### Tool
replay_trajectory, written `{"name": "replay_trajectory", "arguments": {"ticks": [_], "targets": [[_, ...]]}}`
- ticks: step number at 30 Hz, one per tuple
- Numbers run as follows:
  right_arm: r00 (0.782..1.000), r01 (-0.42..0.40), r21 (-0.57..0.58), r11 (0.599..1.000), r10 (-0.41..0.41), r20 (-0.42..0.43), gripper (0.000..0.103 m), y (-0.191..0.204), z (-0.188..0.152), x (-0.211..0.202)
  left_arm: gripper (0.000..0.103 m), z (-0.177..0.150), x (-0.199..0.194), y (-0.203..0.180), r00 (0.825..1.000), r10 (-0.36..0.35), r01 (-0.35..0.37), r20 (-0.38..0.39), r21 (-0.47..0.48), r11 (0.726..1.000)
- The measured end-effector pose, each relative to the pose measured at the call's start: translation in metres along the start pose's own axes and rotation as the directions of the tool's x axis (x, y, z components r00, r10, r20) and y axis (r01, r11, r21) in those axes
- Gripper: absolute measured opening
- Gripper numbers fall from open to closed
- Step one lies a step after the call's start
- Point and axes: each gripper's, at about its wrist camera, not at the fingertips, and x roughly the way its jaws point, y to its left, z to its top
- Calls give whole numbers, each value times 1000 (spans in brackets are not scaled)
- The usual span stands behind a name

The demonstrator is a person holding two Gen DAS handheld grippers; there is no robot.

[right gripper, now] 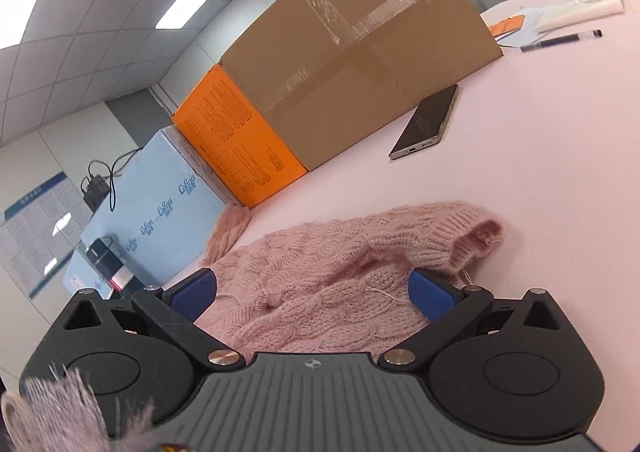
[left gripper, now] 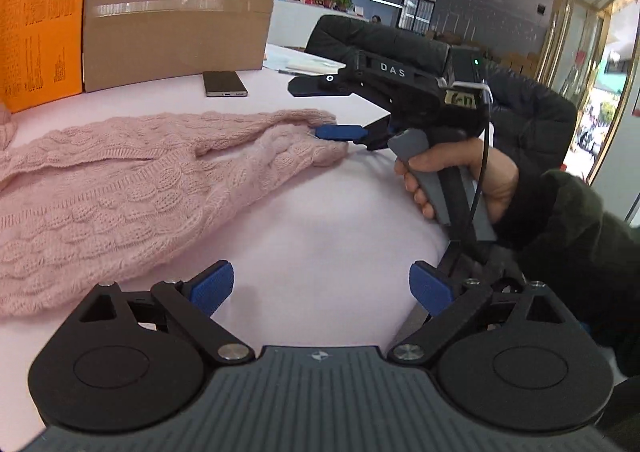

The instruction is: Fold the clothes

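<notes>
A pink cable-knit sweater [left gripper: 120,187] lies flat on the pink table [left gripper: 320,219], its two sleeves reaching right with their cuffs side by side. My left gripper [left gripper: 320,284] is open over bare table, just right of the sweater's edge, with nothing between its fingers. A hand [left gripper: 460,179] holds my right gripper [left gripper: 332,133], whose blue finger [left gripper: 340,131] sits between the two cuffs. In the right wrist view the right gripper [right gripper: 314,296] is open, with sleeve knit [right gripper: 320,292] lying between its fingers and the ribbed cuff [right gripper: 460,240] just over the right pad.
A taped cardboard box [left gripper: 176,11], an orange box [left gripper: 40,23] and a light blue box [right gripper: 160,191] line the table's far side. A phone [left gripper: 224,83] lies in front of the cardboard box. A pen [right gripper: 560,40] and papers lie further off. A dark chair [left gripper: 380,39] stands behind the table.
</notes>
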Motion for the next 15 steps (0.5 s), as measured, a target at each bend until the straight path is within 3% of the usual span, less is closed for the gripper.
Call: {"name": "replay_trajectory", "arguments": {"ticks": [5, 8, 10, 12, 13, 15], "targets": [[992, 14, -54, 998, -7, 124, 103, 7, -10, -16, 94, -20, -34, 23, 994, 1, 17, 110, -165, 986], [981, 44, -106, 993, -23, 193, 103, 16, -16, -25, 94, -29, -67, 42, 981, 118, -75, 156, -256, 964], [980, 63, -167, 984, -29, 197, 103, 29, -19, -25, 94, -37, -94, 61, 953, 230, -158, 196, -325, 932], [983, 51, -241, 969, -6, 184, 103, 45, -22, -21, 96, -45, -127, 81, 894, 385, -262, 228, -429, 864], [988, 3, -275, 961, 40, 152, 103, 55, -25, -15, 101, -50, -142, 91, 856, 463, -308, 232, -490, 816], [990, -94, -310, 946, 121, 69, 103, 76, -31, 3, 102, -60, -174, 108, 760, 610, -381, 223, -608, 697]]}}
